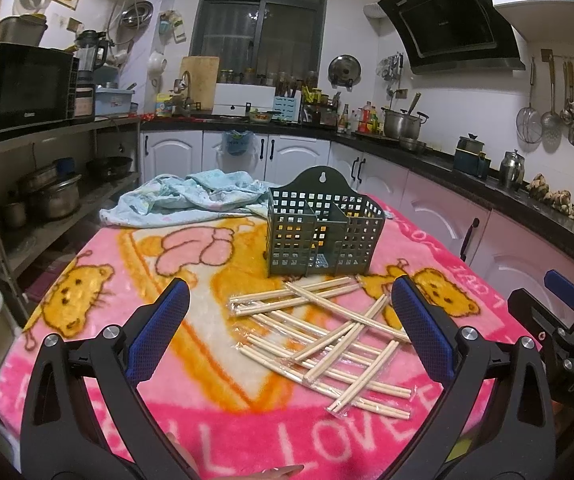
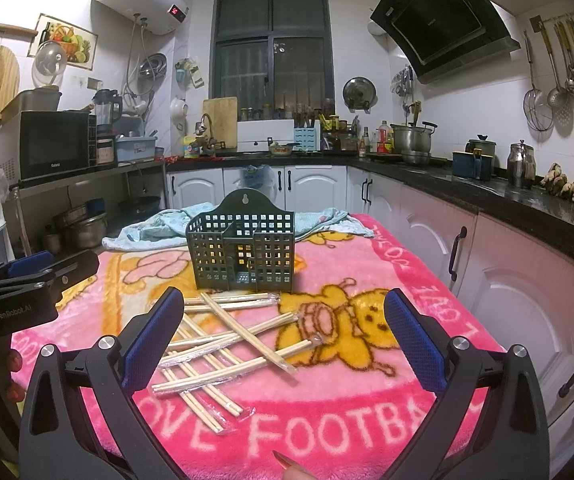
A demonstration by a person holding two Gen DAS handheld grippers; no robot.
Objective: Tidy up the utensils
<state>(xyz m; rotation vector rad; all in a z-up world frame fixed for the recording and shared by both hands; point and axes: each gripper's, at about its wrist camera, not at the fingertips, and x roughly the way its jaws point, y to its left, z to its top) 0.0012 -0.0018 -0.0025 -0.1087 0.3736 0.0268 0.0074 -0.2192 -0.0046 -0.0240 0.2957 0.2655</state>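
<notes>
Item: green slotted utensil holder (image 1: 324, 229), standing upright on a pink cartoon-print blanket (image 1: 135, 280); hanging tab at its back, interior split by dividers, every compartment that shows bare of utensils. Item: wrapped chopstick pairs (image 1: 319, 340), a loose criss-crossed heap lying flat on the blanket just in front of the holder, the nearest sticks almost at its base; none stands in the holder. Item: crumpled pale-blue cloth (image 1: 191, 200), behind the holder and to its left, touching or nearly touching its back corner. Item: left gripper (image 1: 291, 320), jaws spread wide and empty, hovering in front of the holder over the left part of the heap, touching nothing. Item: right gripper (image 2: 285, 322), likewise spread wide and empty, in front of the holder above the right part of the heap. Status: sorting appears not yet begun; the whole heap remains to be gathered and stood in the holder's compartments. Likely first step: close on one wrapped pair at the heap's top.
</notes>
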